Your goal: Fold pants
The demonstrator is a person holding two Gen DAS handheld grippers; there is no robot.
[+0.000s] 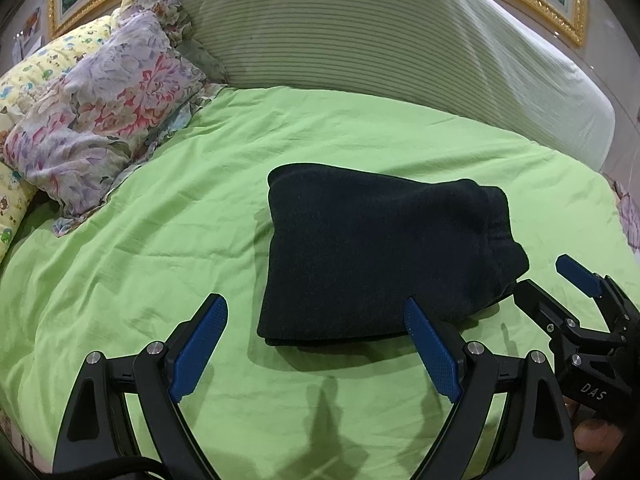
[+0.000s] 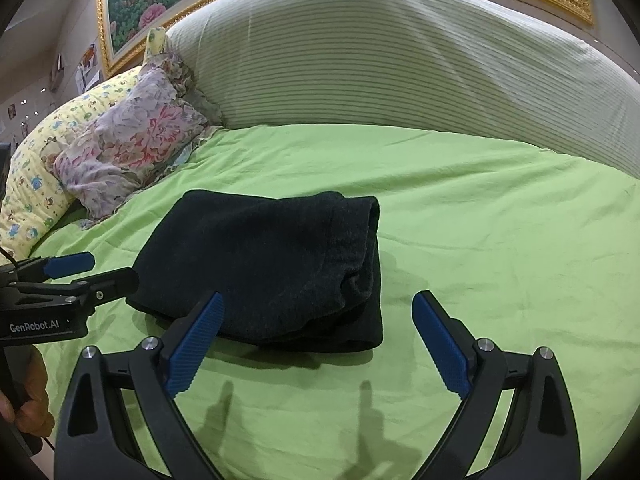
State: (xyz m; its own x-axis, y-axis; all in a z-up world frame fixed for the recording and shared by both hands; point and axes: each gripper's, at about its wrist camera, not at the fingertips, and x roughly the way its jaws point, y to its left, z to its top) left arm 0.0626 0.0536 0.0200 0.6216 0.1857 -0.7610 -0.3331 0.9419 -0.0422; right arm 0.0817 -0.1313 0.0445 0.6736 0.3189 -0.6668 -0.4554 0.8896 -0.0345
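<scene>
Beside folded pants (image 1: 376, 256), both grippers (image 1: 316, 344) (image 2: 320, 340) hover, fingers spread.

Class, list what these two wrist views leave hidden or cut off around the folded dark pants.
- Pants underside and inner layers: hidden by their own top fold, both views.
- Framed picture: cut off by the top edge and the striped cushion.
- Right claw in the left view: cut by the frame edge.

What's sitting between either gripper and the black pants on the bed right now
Nothing visible. Only bare green sheet lies between the open left gripper and the folded pants, and likewise ahead of the open right gripper. The floral pillow sits off to the side.
</scene>
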